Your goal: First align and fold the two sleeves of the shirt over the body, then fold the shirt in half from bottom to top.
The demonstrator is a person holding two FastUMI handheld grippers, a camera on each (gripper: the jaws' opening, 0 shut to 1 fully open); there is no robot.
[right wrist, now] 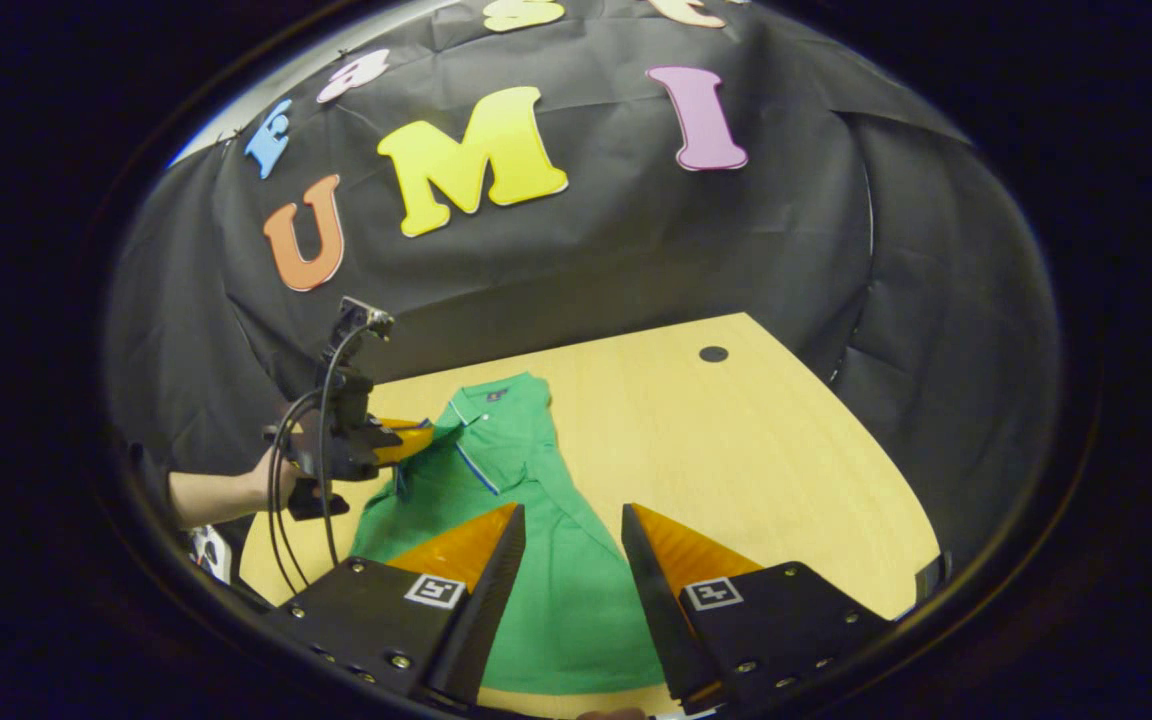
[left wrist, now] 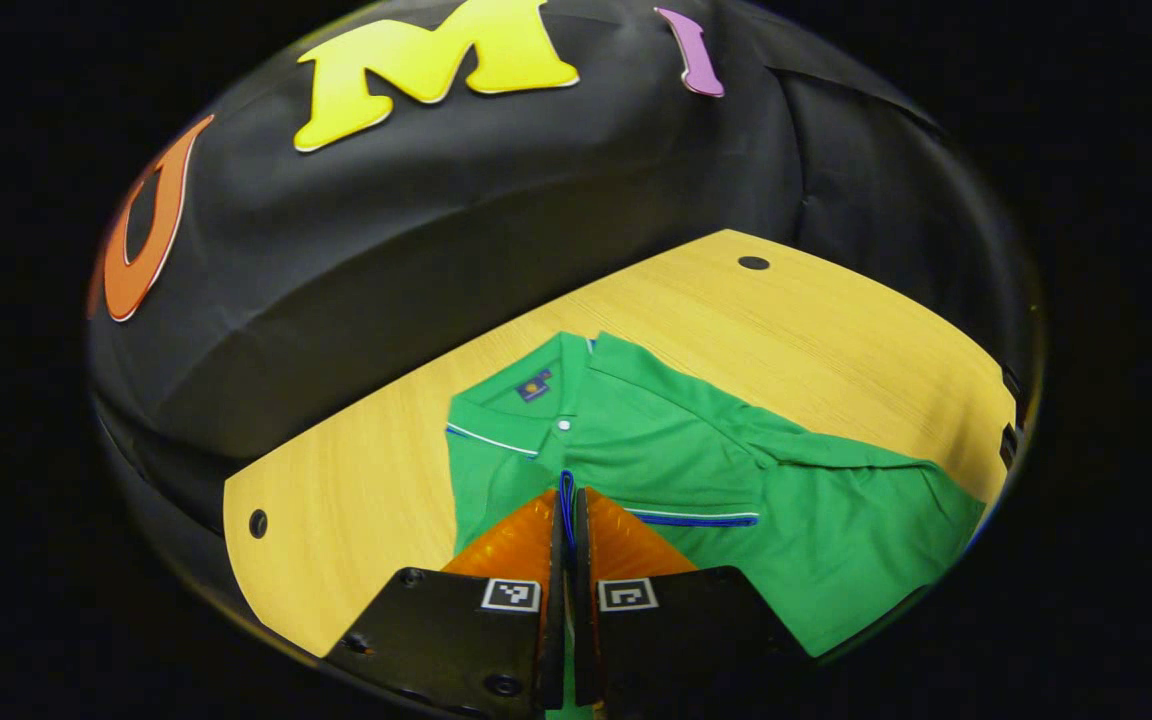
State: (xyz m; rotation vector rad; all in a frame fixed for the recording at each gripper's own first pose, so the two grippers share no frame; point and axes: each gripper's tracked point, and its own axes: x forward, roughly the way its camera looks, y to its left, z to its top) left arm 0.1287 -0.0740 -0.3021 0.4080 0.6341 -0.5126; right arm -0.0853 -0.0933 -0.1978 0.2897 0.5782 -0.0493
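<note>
In the left gripper view, the left gripper (left wrist: 568,510) was closed, its two fingers pressed together on a blue-trimmed edge of the shirt's sleeve (left wrist: 566,490). The green shirt (left wrist: 696,470) lay flat on the wooden table (left wrist: 356,490), collar (left wrist: 521,400) toward the booth wall. A sleeve hem with blue trim (left wrist: 696,519) lay folded across the body. A dark round hole (left wrist: 753,263) marked the table's far corner.

In the right gripper view, the right gripper (right wrist: 571,530) was open, fingers spread apart above the shirt's lower body (right wrist: 566,600), holding nothing. Farther off, a hand (right wrist: 271,480) held the left gripper (right wrist: 406,437) at the shirt's near-collar sleeve area. Cables (right wrist: 296,500) hung from that gripper.
</note>
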